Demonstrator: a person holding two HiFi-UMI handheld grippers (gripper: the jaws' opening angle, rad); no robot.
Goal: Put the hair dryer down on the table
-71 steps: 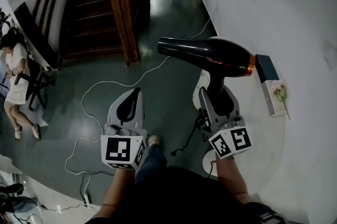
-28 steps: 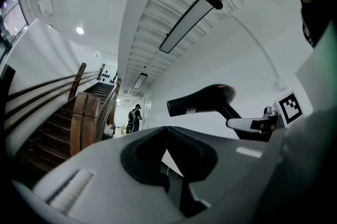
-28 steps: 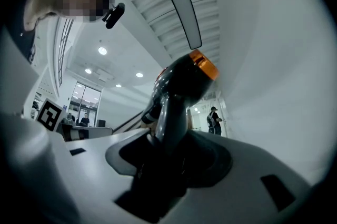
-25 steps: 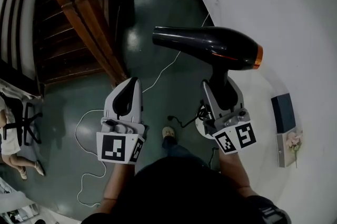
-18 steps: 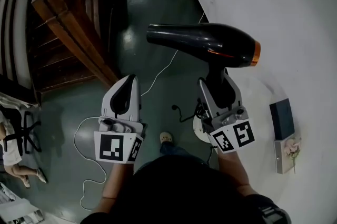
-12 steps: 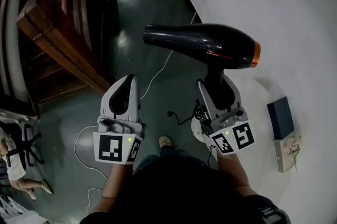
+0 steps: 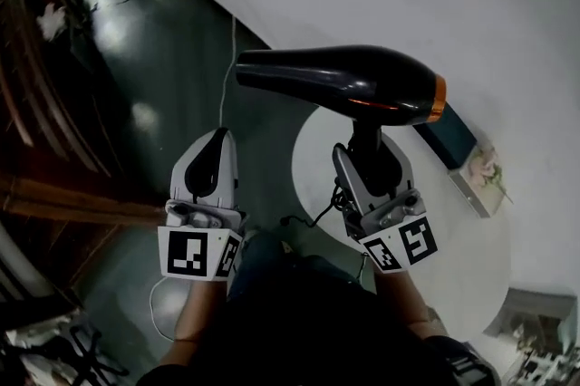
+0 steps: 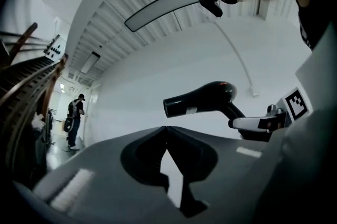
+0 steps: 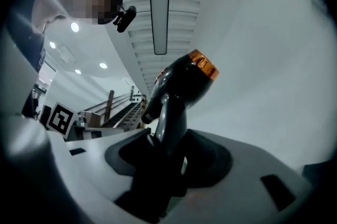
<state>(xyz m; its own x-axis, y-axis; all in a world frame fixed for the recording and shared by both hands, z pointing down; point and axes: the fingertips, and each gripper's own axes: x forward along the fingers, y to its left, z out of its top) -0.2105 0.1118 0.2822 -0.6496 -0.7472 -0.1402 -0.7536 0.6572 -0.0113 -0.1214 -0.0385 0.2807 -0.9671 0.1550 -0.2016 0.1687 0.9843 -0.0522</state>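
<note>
A black hair dryer (image 7: 349, 85) with an orange ring at its rear end is held up in the air by its handle, nozzle pointing left. My right gripper (image 7: 365, 153) is shut on that handle (image 9: 168, 123). The dryer hangs above the near edge of a round white table (image 7: 399, 271). Its black cord (image 7: 317, 217) dangles below the gripper. My left gripper (image 7: 210, 159) is shut with nothing in it, held to the left over the floor. In the left gripper view the hair dryer (image 8: 205, 102) shows to the right against the white wall.
A dark box (image 7: 449, 139) and a small framed flower piece (image 7: 478, 176) lie at the table's far side by the white wall. A white cable (image 7: 225, 72) runs over the dark floor. Wooden stairs (image 7: 36, 185) stand at the left. A person (image 8: 75, 115) stands far down the corridor.
The view has swung right, bringing the round table under the hair dryer. Both grippers keep their hold and spacing; the stairs have slid off to the left.
</note>
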